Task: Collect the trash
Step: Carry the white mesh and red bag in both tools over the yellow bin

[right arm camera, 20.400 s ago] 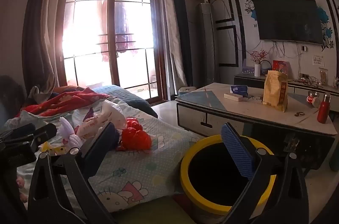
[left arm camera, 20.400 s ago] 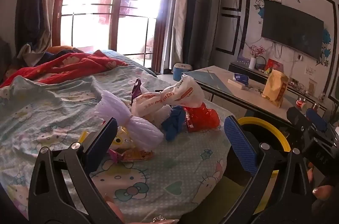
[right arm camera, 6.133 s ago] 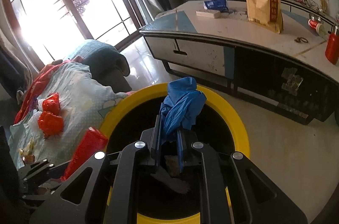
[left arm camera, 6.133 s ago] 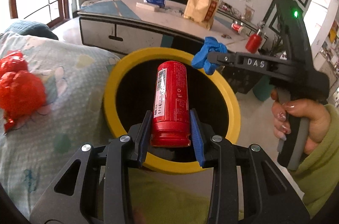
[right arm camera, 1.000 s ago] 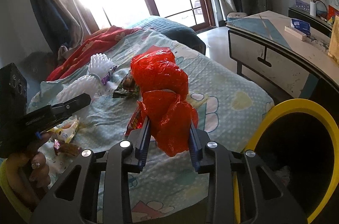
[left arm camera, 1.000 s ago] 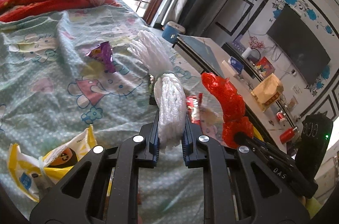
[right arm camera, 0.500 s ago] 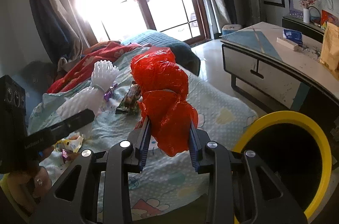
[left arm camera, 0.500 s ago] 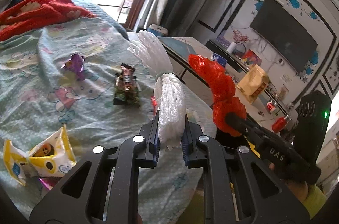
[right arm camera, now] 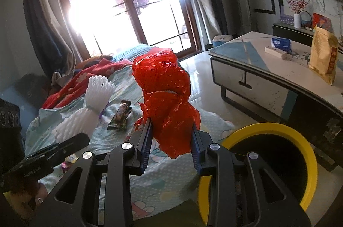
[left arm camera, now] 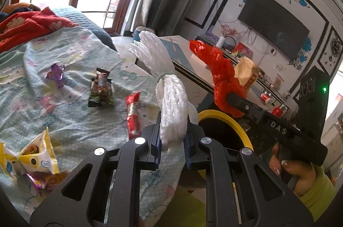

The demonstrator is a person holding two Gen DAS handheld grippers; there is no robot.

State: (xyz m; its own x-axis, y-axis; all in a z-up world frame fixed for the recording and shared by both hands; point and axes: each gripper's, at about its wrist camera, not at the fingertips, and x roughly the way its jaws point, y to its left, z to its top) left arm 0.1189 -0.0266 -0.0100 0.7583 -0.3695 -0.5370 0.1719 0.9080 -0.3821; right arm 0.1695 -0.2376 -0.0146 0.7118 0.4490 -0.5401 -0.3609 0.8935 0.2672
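Left claw (left arm camera: 172,142) pinching white foam net (left arm camera: 171,106), tied in the middle with a band, held upright above the bed edge, lower end between the blue pads, upper end fanned out. Right claw (right arm camera: 171,141) pinching crumpled red plastic bag (right arm camera: 165,94), bag sticks up well above the pads. Both items lifted off the bed (left arm camera: 70,115), near each other; in the left view the red bag hangs over the far side of the yellow-rimmed bin (right arm camera: 278,130), foam net just left of the rim. Bin stands on the floor beside the bed, black inside, contents too dark to tell.

Still on the bedsheet: dark snack wrapper (left arm camera: 100,91), red wrapper (left arm camera: 133,115) just right of it, purple wrapper (left arm camera: 56,74) further left, yellow-white packet (left arm camera: 30,158) near the left claw base with small wrappers under it. Red blanket (left arm camera: 32,27) at the bed's far end.

Bench (right arm camera: 268,76) behind the bin carries a tan paper bag (right arm camera: 323,55), blue pack (right arm camera: 280,43), white strip. Person's right hand (left arm camera: 298,171) grips the right handle
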